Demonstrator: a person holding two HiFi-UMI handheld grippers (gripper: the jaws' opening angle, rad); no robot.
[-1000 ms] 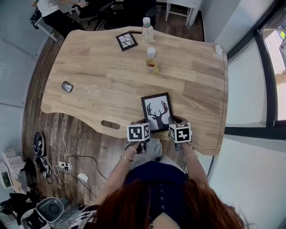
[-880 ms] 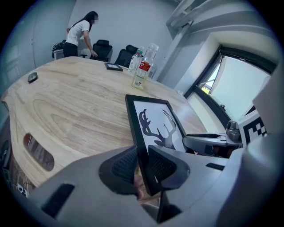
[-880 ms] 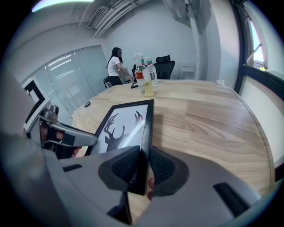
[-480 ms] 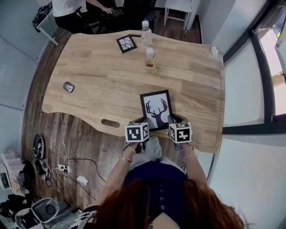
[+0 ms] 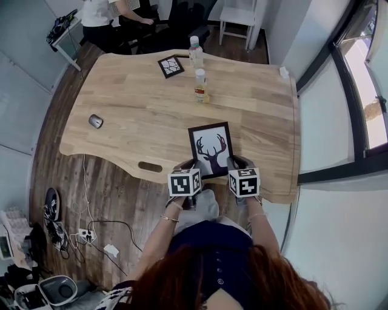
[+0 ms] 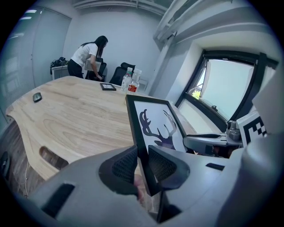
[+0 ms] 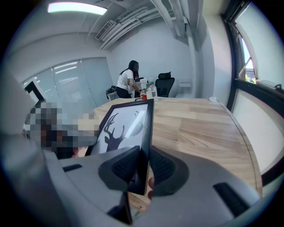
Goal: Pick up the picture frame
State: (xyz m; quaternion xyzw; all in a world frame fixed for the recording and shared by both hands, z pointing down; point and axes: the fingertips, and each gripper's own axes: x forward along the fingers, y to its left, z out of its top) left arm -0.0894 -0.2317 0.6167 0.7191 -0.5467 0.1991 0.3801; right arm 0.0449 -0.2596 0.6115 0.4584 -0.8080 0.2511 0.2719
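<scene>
The picture frame (image 5: 211,148) is a thin black rectangle around a white print of a dark antlered deer head. It hangs over the tabletop's (image 5: 139,103) near edge, print up and tilted. The left tool (image 6: 143,162) and right tool (image 7: 143,166) pinch its two near corners, and it seems clear of the wood.

1. This is an office: a broad wooden table (image 5: 151,115) with a cut-out slot (image 5: 150,167) carries a computer mouse (image 5: 96,122) at its 9 o'clock edge.
2. Black swivel chairs (image 5: 182,27) stand at 12 o'clock, near a person (image 5: 100,13) at a desk (image 5: 62,29).
3. Glass partition walls (image 7: 75,80), exposed ceiling ducts (image 7: 133,20) and a strip light (image 7: 75,7) show overhead.
4. A power strip (image 5: 85,232) with cables lies on the floor (image 5: 121,203) at 7 o'clock, and tall windows (image 5: 364,79) stand at 3 o'clock.
</scene>
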